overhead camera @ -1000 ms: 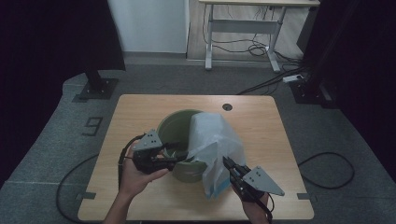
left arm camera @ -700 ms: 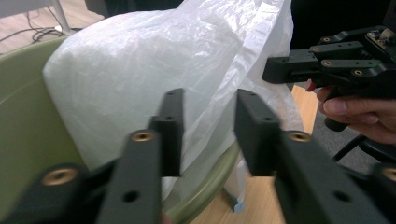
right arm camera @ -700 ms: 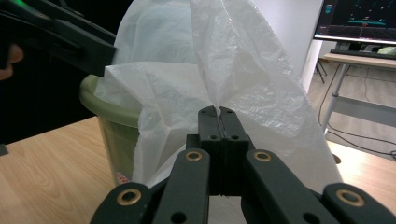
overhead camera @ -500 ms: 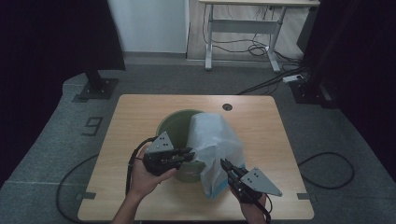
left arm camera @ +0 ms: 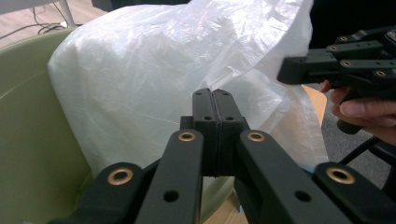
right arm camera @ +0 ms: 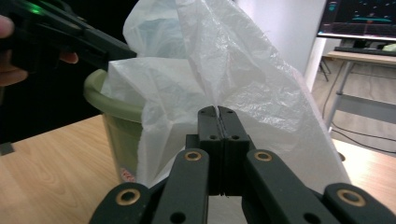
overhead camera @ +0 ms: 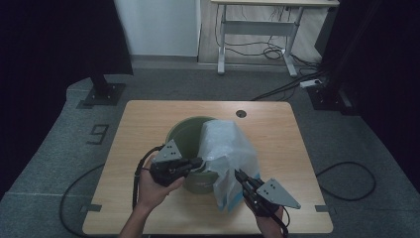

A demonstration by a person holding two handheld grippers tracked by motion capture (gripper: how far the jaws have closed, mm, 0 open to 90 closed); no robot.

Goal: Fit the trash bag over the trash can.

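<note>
Between the two claws, left [overhead camera: 198, 163] and right [overhead camera: 239, 174], both clamped on the plastic bag [overhead camera: 228, 148], a hard tug risks tearing it or toppling the green bucket [overhead camera: 185, 136].

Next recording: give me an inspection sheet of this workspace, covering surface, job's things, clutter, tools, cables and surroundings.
Surface: wooden table, round cable hole near the far edge.
Job's things: green bin standing near the middle; thin white plastic bag draped over its right side and hanging down outside.
Clutter: nothing seen.
Tools: left tool shut on a fold of the bag, its jaws having just closed; right tool shut on the bag's film.
Cables: one trails from the left tool over the table edge; more lie on the floor.
Surroundings: grey floor, dark curtains, a desk frame behind.
</note>
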